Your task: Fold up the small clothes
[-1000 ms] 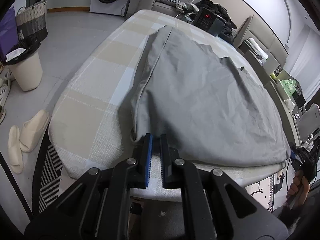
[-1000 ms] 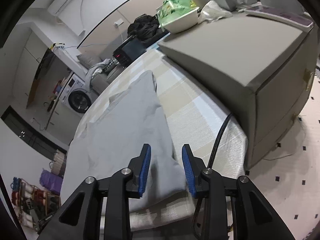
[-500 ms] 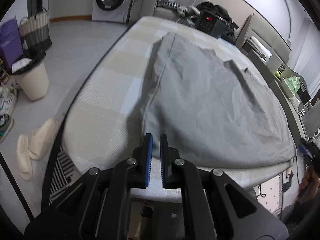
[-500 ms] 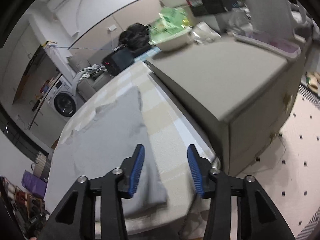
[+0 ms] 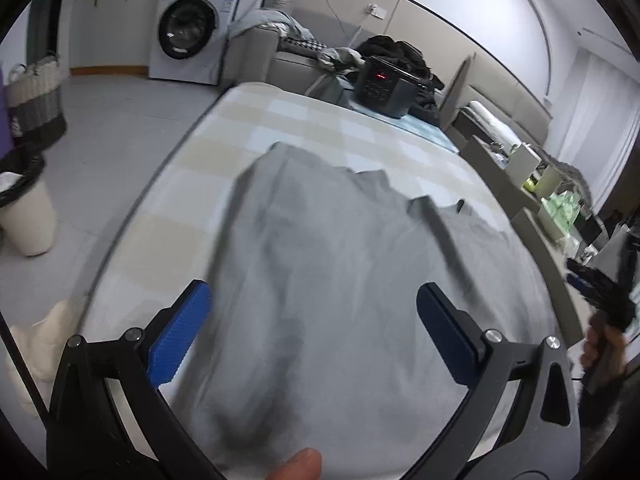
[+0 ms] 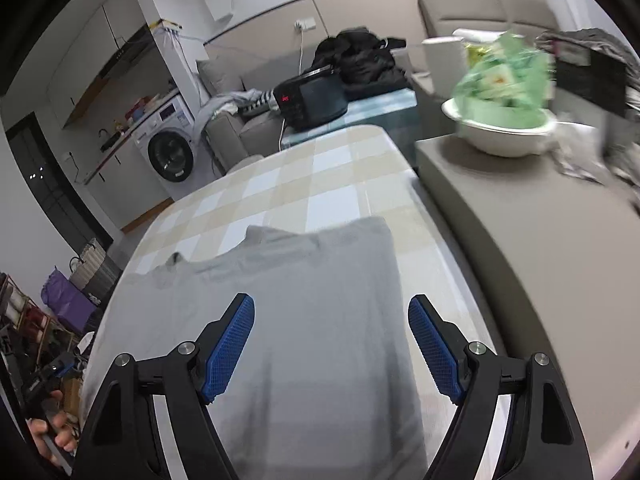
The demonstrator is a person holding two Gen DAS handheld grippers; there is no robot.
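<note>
A grey garment (image 5: 340,280) lies spread flat on the checked table cover (image 5: 304,120); the right wrist view shows the same garment (image 6: 312,320) on that cover (image 6: 320,176). My left gripper (image 5: 314,304) hangs above the garment's near part, its jaws opening wide, nothing pressed between the blue pads (image 5: 180,332). My right gripper (image 6: 332,316) hovers over the garment's right side, jaws also opening, with only cloth below and no grip. The other hand-held gripper shows at the right edge of the left wrist view, a hand (image 5: 604,348) on it.
A black appliance (image 5: 384,84) sits at the table's far end. A grey cabinet (image 6: 540,220) with a white bowl (image 6: 504,136) flanks the table's right side. A washing machine (image 5: 192,28), a bin (image 5: 24,216) and baskets stand on the floor to the left.
Both grippers went from nearly shut to wide apart. Both rose and drew back from the garment's near edge, which now lies free on the table.
</note>
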